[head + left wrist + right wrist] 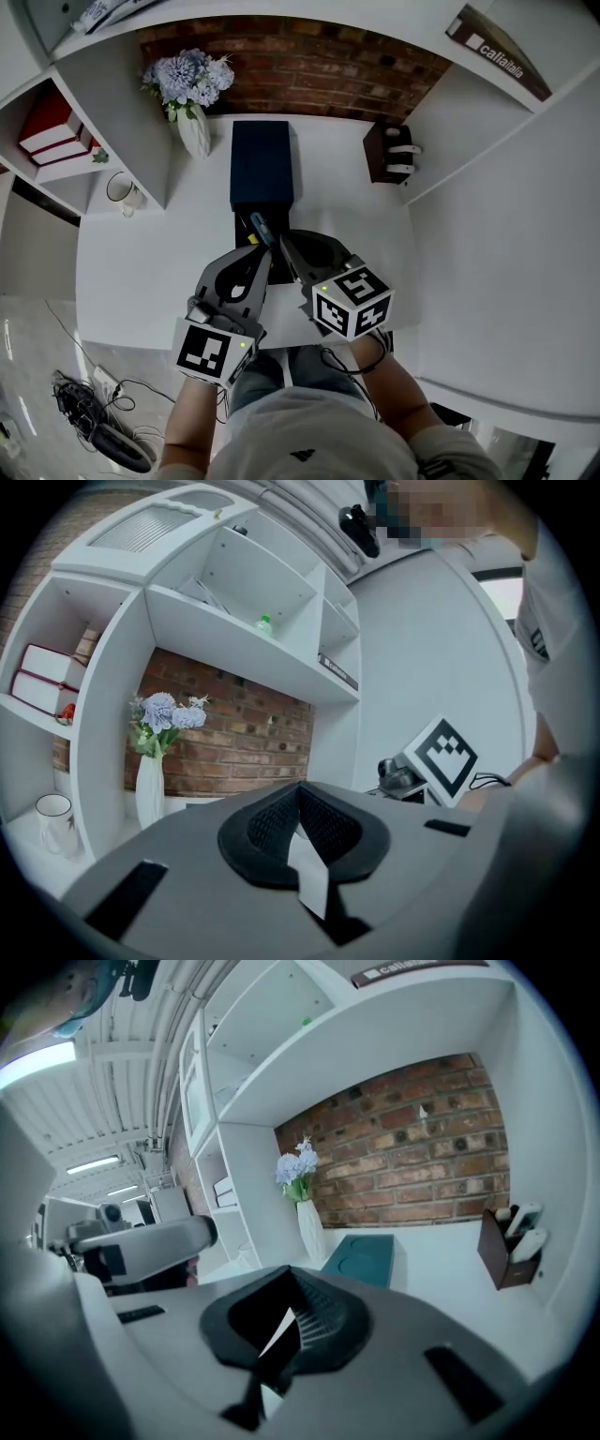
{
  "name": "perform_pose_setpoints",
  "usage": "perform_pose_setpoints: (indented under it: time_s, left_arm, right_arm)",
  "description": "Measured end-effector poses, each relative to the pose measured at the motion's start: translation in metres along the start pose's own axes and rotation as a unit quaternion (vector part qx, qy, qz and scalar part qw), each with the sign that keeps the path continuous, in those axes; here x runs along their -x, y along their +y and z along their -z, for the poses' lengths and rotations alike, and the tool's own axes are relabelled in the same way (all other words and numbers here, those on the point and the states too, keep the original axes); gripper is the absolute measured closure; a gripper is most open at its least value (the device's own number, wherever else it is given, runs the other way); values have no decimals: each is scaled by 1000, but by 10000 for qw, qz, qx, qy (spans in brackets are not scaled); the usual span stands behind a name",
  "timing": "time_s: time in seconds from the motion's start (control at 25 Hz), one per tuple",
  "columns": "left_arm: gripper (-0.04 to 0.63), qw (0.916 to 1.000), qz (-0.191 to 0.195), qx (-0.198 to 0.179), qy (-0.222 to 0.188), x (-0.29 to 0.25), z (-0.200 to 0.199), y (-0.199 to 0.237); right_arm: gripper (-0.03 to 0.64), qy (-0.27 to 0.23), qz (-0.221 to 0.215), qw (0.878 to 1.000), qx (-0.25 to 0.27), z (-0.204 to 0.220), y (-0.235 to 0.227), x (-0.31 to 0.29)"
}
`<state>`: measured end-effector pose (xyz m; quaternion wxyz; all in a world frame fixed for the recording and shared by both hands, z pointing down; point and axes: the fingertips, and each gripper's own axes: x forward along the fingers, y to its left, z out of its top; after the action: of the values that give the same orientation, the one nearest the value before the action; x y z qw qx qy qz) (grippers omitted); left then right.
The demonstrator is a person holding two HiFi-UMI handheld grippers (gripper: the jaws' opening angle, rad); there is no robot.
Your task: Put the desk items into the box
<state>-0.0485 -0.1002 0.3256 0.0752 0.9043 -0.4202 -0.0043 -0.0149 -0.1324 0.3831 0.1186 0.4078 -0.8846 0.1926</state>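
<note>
Clearly, both grippers hovered above the front edge of the white bench (141,253), side by side and pointing toward the rear edge. The left gripper (255,251) was clenched: in its own view its dark ribbed pads met, with nothing visible between them. The right gripper (284,242) was also clenched, its pads pressed together in its own view, and nothing could be seen sticking out past them.

Just beyond the two sets of tips, the head view showed a small blue and yellow item (258,228) over a dark patch in front of the box. I could not tell whether either gripper held it.

The dark teal box (261,164) stood at the middle of the bench's rear edge, against the brick wall (309,66). In the right gripper view its top showed two round marks.

Near the rear left corner stood a white vase (194,131) of pale blue flowers. Near the rear right corner stood a brown holder (382,155) with white things in it. A mug (122,190) sat on a low shelf off the bench's left edge, and red books (52,136) lay on the shelf beyond it.
</note>
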Motion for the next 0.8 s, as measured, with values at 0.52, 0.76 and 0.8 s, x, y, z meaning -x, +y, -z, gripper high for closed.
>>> perform_pose_setpoints:
  time_s: [0.52,0.76,0.8]
  left_arm:
    - [584,9993,330,-116,95,-3,-6,-31]
    - [584,9993,332,-111,118,2,-5,-41]
    - [584,9993,327,-134,121,4,-5,-42]
  right_arm:
    - [609,-884,4,9961,45,-31,21,62]
    - [609,-1107,-54,9938,122,-32,30,82]
    - [609,-1133,-61,9935,133,-32,31,84]
